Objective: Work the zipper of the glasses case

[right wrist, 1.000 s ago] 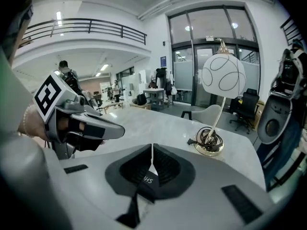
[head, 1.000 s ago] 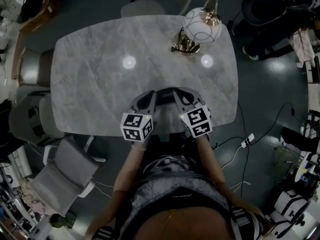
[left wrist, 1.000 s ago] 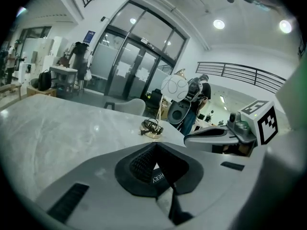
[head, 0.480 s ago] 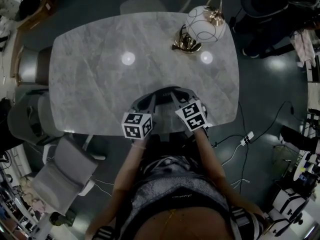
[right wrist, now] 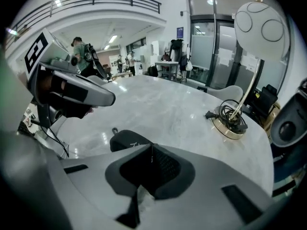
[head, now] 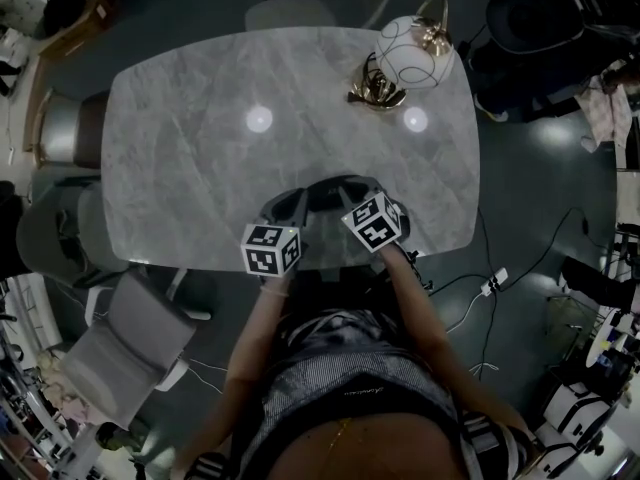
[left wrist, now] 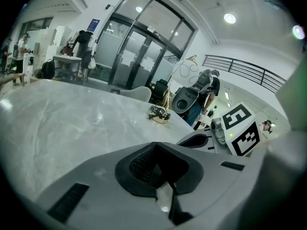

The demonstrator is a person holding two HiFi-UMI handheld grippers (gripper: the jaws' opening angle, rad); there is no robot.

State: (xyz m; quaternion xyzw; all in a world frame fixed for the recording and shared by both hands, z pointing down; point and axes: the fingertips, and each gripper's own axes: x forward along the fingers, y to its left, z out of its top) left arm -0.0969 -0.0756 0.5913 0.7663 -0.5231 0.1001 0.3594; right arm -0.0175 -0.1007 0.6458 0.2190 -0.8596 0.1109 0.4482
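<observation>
The dark glasses case lies near the table's front edge, between the two grippers. In the right gripper view the glasses case lies just beyond the jaw tips, with a small zipper pull sticking out at its left end. My right gripper is shut, and nothing shows between its pads. My left gripper is also shut and empty, and its view does not show the case. From above, the left gripper is left of the case and the right gripper is at its right end.
The grey marble table carries a lamp with a white globe on a brass base with a coiled cord at the far right. Chairs stand at the left and front left. A cable with a plug lies on the floor.
My right gripper has moved left and a little farther onto the table, closer to the case. The left gripper has barely moved. Both stayed shut.
</observation>
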